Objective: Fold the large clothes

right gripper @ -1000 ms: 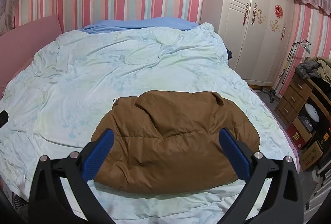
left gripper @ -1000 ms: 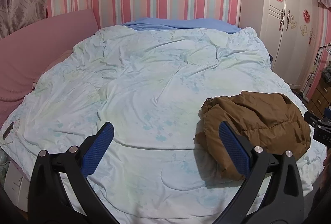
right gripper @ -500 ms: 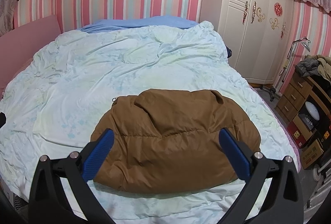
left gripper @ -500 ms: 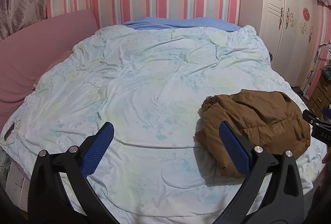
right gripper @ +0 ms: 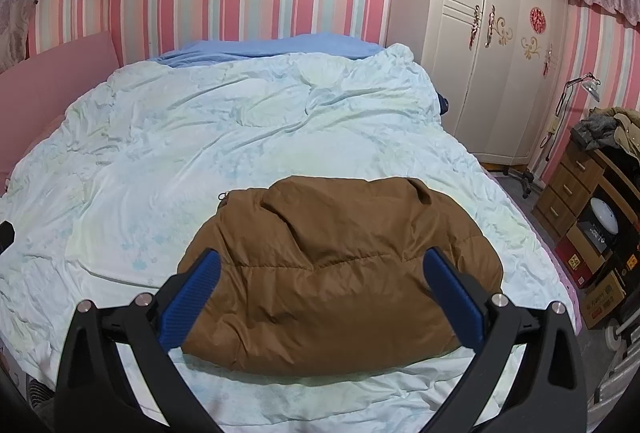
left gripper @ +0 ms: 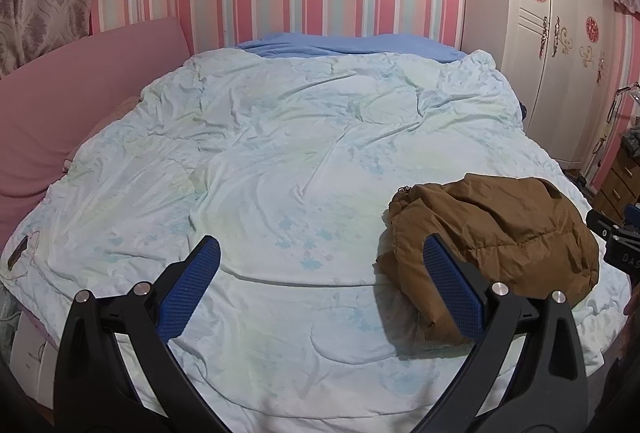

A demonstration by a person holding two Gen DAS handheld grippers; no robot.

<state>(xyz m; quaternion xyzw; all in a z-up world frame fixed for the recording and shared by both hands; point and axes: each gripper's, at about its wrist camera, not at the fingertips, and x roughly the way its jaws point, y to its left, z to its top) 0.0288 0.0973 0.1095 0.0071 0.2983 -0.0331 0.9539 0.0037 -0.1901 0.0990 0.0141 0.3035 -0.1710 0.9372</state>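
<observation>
Pink striped walls stand behind the bed, where the brown jacket lies bundled near the front edge, almost unchanged since a moment ago, so with my left tool and right tool both released, I judge folding is finished.

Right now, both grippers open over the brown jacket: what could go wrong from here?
1. The brown puffer jacket lies bunched near the foot edge of the bed; a pull toward that edge could slide it off.
2. It sits on the loose, wrinkled pale quilt; a low pinch may catch quilt fabric too.
3. The left gripper hangs mostly over bare quilt and the right gripper over the jacket, so uneven grabs may twist it.
</observation>
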